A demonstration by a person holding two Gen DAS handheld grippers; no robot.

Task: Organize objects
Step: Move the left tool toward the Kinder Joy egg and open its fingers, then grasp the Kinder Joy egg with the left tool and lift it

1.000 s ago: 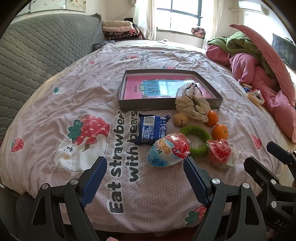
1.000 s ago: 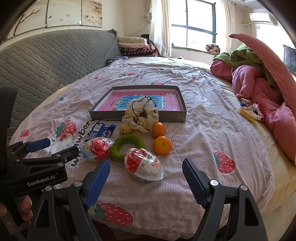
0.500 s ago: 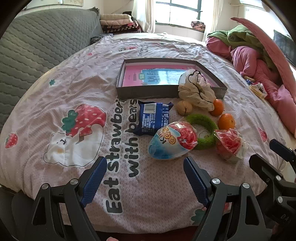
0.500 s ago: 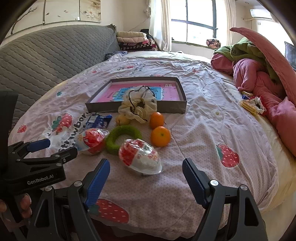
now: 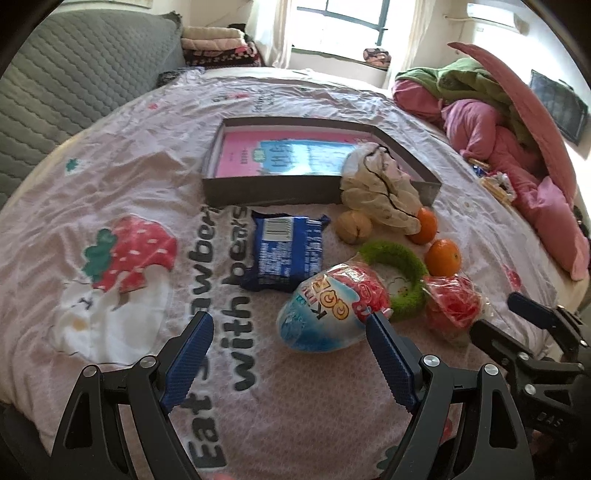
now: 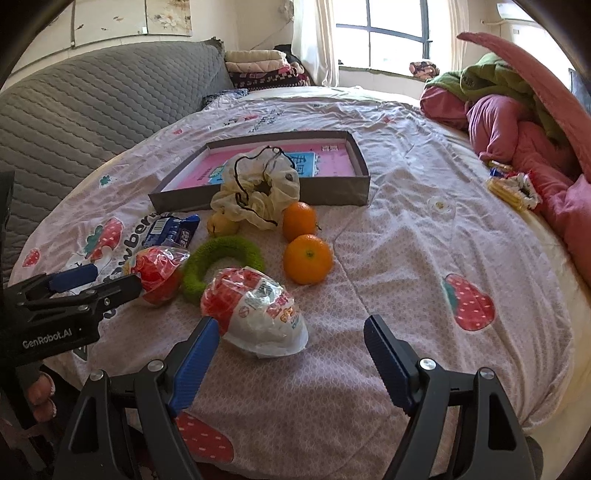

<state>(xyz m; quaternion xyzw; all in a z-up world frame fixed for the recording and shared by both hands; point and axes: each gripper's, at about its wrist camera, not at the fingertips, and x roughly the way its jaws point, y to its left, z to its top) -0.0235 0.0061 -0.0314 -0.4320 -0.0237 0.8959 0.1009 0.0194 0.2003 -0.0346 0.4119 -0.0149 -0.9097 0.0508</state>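
Where scrunchie (image 6: 258,192) drapes, box (image 6: 343,190) front hidden

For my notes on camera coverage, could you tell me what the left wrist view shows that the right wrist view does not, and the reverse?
Only the left wrist view shows the blue snack packet's printed face nearly whole and the bedsheet's bear picture. Only the right wrist view shows a person's fingers at the lower left, the wall pictures above the grey headboard, and the strawberry print right of the oranges. Both show the shallow box, the cream scrunchie, two oranges, the green ring and two wrapped egg toys, with both grippers open.
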